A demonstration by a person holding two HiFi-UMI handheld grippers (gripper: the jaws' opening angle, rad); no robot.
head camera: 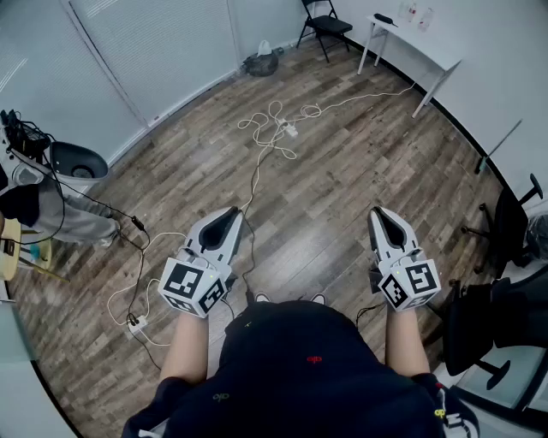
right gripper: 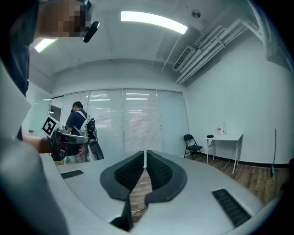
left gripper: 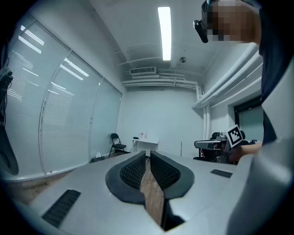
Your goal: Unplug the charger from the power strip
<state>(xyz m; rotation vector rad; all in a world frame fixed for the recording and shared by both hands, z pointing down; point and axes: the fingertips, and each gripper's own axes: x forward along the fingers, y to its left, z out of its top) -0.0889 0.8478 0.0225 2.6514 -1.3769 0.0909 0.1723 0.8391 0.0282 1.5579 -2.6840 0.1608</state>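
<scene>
A white power strip (head camera: 289, 130) lies far out on the wooden floor amid loops of white cable (head camera: 267, 120). It is too small to make out a charger on it. A second small strip (head camera: 134, 324) with dark leads lies on the floor at lower left. My left gripper (head camera: 224, 224) and right gripper (head camera: 383, 219) are held level in front of my body, well short of both strips. Each is shut with nothing in it. In the left gripper view the left gripper (left gripper: 148, 158) shows pads together, as does the right gripper (right gripper: 145, 156) in its own view.
A black folding chair (head camera: 325, 24) and a white table (head camera: 417, 38) stand at the far wall. Office chairs (head camera: 505, 224) crowd the right side. At the left are a grey bin (head camera: 79, 162), cables and another person (right gripper: 78, 120). A dark bag (head camera: 259, 62) sits by the blinds.
</scene>
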